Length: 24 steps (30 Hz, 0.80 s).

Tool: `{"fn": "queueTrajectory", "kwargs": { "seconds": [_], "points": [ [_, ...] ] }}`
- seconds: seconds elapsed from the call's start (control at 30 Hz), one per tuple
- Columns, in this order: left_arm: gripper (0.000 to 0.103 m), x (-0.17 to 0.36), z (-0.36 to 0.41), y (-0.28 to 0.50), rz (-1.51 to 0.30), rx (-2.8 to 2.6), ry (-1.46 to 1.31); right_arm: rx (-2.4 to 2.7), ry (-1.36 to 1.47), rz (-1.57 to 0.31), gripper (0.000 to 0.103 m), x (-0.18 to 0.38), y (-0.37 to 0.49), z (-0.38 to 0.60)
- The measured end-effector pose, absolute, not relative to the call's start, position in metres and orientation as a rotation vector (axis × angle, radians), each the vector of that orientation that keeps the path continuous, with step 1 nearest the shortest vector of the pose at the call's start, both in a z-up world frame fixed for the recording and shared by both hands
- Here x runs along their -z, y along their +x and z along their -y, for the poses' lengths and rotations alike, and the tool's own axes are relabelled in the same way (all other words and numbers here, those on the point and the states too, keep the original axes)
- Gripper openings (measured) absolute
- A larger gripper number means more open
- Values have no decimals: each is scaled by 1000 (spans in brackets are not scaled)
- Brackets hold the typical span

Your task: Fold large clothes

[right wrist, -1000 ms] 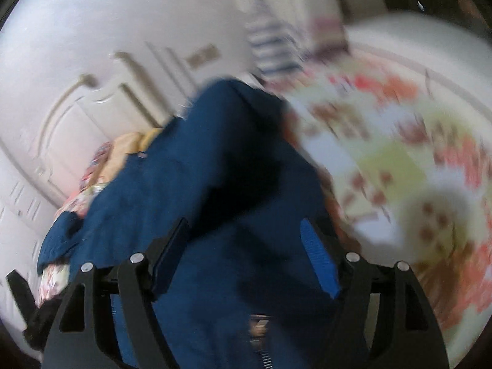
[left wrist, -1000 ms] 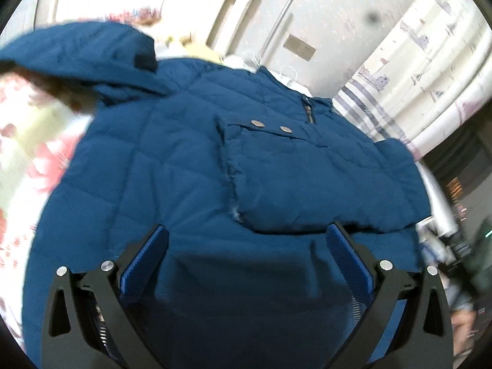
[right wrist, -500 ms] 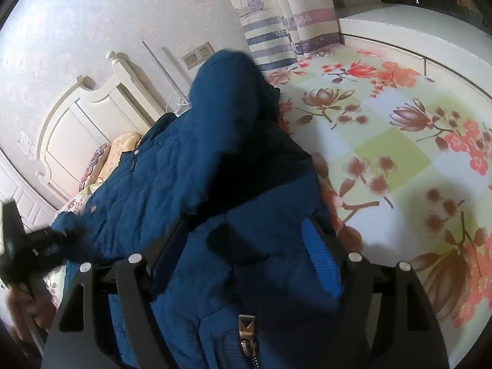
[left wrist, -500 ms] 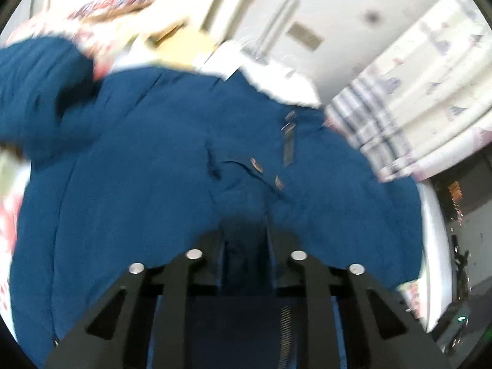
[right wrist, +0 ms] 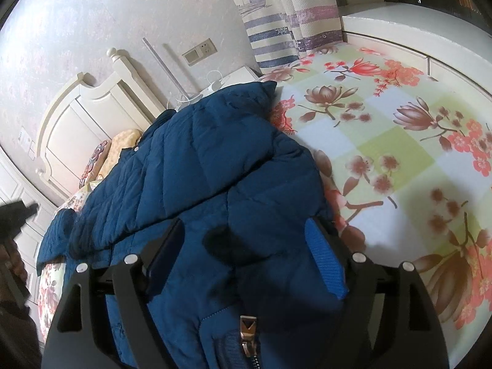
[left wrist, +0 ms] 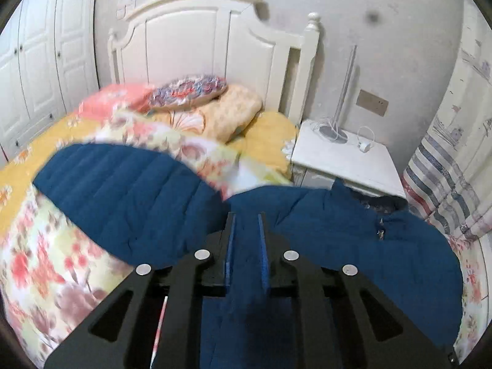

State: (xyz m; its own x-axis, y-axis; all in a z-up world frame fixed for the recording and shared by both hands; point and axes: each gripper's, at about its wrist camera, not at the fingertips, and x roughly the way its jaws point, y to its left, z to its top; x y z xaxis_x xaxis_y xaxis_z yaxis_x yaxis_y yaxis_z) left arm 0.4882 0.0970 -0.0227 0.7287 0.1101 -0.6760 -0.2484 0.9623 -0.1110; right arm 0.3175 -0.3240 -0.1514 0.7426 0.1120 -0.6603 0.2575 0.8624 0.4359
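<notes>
Lifted since a second ago, left tongs (left wrist: 246, 230) have just clamped the soft, bulky jacket (left wrist: 129, 196) at its hem; right tongs (right wrist: 246, 246) gape.

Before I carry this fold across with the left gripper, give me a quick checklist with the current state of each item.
1. Left gripper clamped on the blue jacket: ok, fabric sits between nearly closed pads.
2. Right gripper free of the jacket: cannot tell; jaws stand wide with fabric between them.
3. Raised flap clear of the pillows: ok.
4. Zipper pull not snagged: cannot tell.
5. Bare floral bedspread beside the jacket for landing: ok.
</notes>
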Motion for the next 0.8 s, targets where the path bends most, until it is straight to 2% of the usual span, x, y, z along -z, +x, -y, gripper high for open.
{"fn": "queueTrajectory", "kwargs": {
  "seconds": [0.07, 0.1, 0.13, 0.17, 0.33, 0.53, 0.67, 0.8],
  "points": [
    [13, 38, -99, 477, -741, -111, -248, 86, 535, -737, 80, 151, 317, 324],
    [25, 45, -97, 468, -724, -71, -262, 87, 535, -736, 80, 151, 317, 325],
    [73, 49, -97, 460, -714, -47, -260, 88, 534, -735, 80, 151, 317, 325],
    [99, 55, -89, 453, -701, -22, -238, 92, 533, -732, 80, 151, 317, 325],
    [99, 94, -50, 445, -760, 65, -38, 137, 478, -682, 80, 140, 309, 319],
    [99, 133, -55, 452, -856, 82, -61, 119, 304, -650, 80, 105, 316, 283],
    [99, 136, -53, 454, -856, 68, -26, 111, 169, -633, 80, 74, 354, 256],
    [99, 136, -50, 456, -862, 64, -12, 128, 51, -727, 82, 73, 433, 234]
  ]
}}
